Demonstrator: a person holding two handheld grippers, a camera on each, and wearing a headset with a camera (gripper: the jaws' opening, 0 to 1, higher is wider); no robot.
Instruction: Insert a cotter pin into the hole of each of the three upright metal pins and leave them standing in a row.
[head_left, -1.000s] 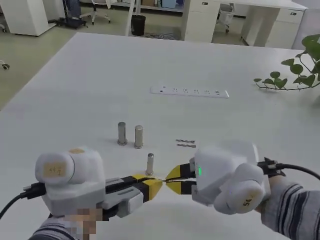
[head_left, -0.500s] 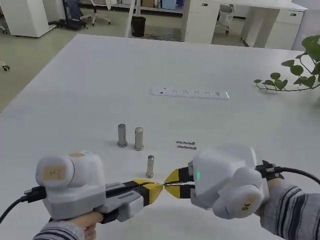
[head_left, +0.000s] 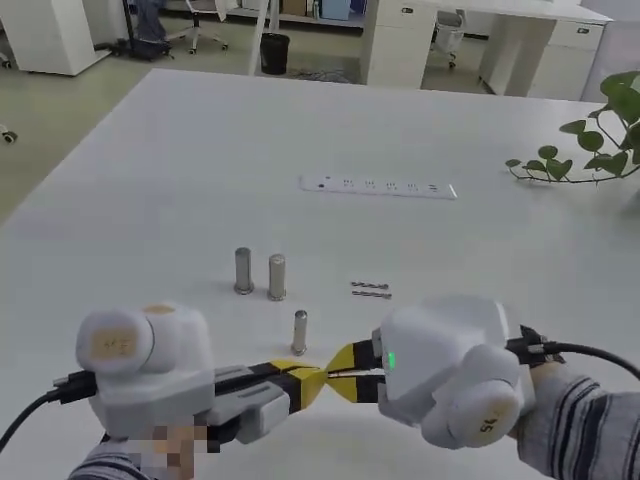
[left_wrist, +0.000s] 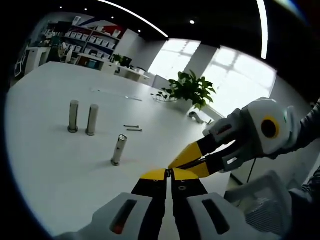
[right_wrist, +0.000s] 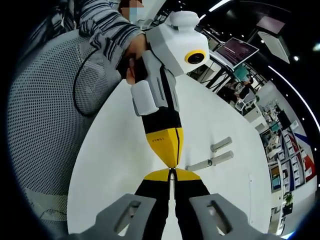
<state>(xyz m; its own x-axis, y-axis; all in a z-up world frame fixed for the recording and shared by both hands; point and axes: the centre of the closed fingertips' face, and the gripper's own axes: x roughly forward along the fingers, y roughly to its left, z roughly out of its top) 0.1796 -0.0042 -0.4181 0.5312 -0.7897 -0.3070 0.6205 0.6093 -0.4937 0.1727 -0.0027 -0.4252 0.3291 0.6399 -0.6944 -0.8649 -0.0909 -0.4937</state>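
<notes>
Three upright metal pins stand on the white table: two side by side (head_left: 243, 270) (head_left: 277, 277) and a shorter-looking third (head_left: 299, 331) nearer me. They show again as the pair (left_wrist: 73, 116) (left_wrist: 92, 119) and the third pin (left_wrist: 118, 149). My left gripper (head_left: 312, 384) and right gripper (head_left: 342, 368) meet tip to tip just in front of the third pin. Both are shut, with a thin cotter pin (head_left: 330, 375) barely visible between the tips. Two more cotter pins (head_left: 371, 289) lie on the table right of the metal pins.
A white power strip (head_left: 380, 185) lies farther back on the table. A green plant (head_left: 590, 150) reaches in at the right edge. A mesh chair (right_wrist: 45, 125) is beside the table's near edge. Desks and chairs stand beyond the table.
Both grippers have sunk slightly toward the near edge, with their tips still touching. The metal pins and loose cotter pins have not moved.
</notes>
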